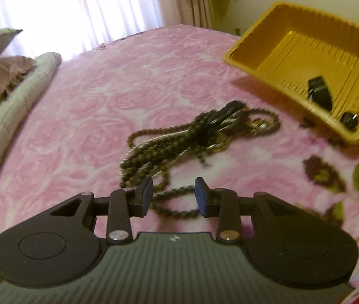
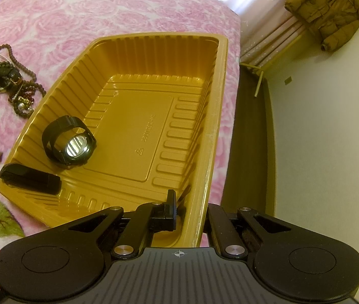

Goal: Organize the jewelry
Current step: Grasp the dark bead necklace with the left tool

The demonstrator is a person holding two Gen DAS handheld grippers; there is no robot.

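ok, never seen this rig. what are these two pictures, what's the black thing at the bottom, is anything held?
No robot here: a person holds a two-finger clamp in each hand, and a fisheye camera on each looks along its fingers. The black shape at the bottom is the clamp itself.

Left-hand view: the left gripper is open and empty, just above a tangle of bead necklaces on a pink blanket.

Right-hand view: the right gripper straddles the wall of a yellow tray and seems to pinch it. The tray looks tilted in the left-hand view. In it lie a watch and a black oblong item.
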